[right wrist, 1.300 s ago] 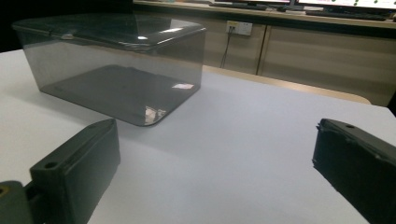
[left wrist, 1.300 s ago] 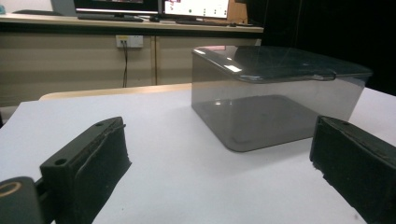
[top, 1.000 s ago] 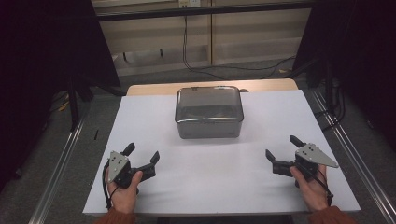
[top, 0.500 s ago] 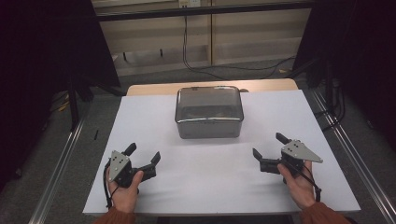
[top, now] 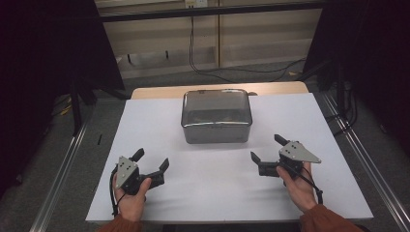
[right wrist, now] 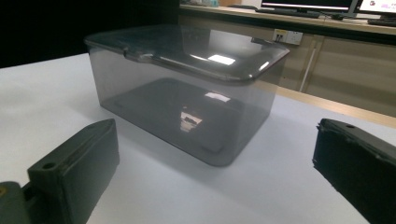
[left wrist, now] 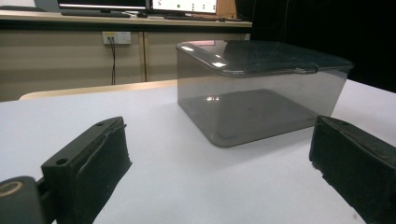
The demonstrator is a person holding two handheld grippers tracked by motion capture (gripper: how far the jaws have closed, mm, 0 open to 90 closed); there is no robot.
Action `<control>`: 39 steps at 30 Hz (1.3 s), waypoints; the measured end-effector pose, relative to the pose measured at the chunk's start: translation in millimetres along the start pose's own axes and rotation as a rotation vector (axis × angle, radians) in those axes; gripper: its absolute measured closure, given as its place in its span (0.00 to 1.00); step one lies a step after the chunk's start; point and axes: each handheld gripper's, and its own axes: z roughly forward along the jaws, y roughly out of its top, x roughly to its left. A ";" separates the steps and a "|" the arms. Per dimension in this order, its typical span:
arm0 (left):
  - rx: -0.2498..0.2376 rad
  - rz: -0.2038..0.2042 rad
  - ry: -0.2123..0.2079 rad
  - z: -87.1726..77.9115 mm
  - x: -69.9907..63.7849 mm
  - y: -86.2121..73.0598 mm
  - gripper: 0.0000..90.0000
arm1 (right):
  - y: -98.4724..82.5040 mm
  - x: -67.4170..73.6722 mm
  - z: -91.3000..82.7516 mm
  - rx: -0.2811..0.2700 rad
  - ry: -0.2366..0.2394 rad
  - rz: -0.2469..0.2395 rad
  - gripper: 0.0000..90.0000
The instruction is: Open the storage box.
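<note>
A white rectangular tabletop board [top: 145,125] lies flat over a pale wooden table [top: 154,92], whose edge shows as a light strip along the far side. On the white surface, toward its far middle, stands a smoky grey translucent plastic box with a closed lid [top: 216,116] (its bottom resting flat, its lid slightly glossy). The box casts a soft reflection on the board beneath it. In the left gripper view the same box [left wrist: 261,88] sits right of centre on the white surface [left wrist: 93,107].
</note>
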 end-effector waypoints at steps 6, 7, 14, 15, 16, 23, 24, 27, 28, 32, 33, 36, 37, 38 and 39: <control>0.008 0.005 0.001 -0.1 1.1 -0.2 0.05 | 5.3 4.7 8.7 0.014 0.008 0.018 0.01; 0.009 0.005 0.002 0.3 1.0 -0.4 0.05 | 6.1 5.2 10.8 0.014 0.012 0.026 0.01; 0.011 0.010 0.000 0.6 1.0 -0.4 0.05 | 16.0 10.5 22.9 -0.009 0.017 -0.013 0.00; 0.011 0.010 0.000 0.6 1.0 -0.4 0.05 | 16.0 10.5 22.9 -0.009 0.017 -0.013 0.00; 0.012 0.008 -0.001 1.0 1.0 -0.6 0.05 | 18.6 12.4 25.2 -0.022 0.022 -0.035 0.00; 0.017 0.008 0.000 1.7 1.4 -1.0 0.05 | 25.5 19.4 37.4 -0.033 0.047 -0.049 0.00; 0.017 0.008 0.000 1.7 1.4 -1.0 0.05 | 25.9 20.3 39.4 -0.036 0.050 -0.046 0.00; 0.008 0.003 0.001 1.0 1.5 -0.5 0.05 | 27.7 22.3 45.7 -0.035 0.049 -0.077 0.00; 0.008 0.003 0.001 1.0 1.5 -0.5 0.05 | 27.7 22.3 45.7 -0.035 0.049 -0.077 0.00; 0.017 0.004 0.004 1.2 2.4 -1.0 0.05 | 32.2 28.0 50.3 -0.066 0.039 -0.161 0.02; 0.017 0.004 0.004 1.2 2.4 -1.0 0.05 | 32.2 28.0 50.3 -0.066 0.039 -0.161 0.02; 0.021 0.003 -0.004 1.5 1.5 -1.0 0.05 | 34.7 31.0 54.7 -0.070 0.029 -0.214 0.03; 0.021 0.003 -0.004 1.5 1.5 -1.0 0.05 | 34.7 31.0 54.7 -0.070 0.029 -0.214 0.03; 0.021 0.006 -0.001 1.7 1.5 -1.1 0.05 | 35.0 31.6 55.5 -0.069 0.026 -0.232 0.03; 0.022 0.005 -0.002 2.4 1.9 -1.5 0.05 | 35.8 33.1 58.4 -0.068 0.022 -0.274 0.03</control>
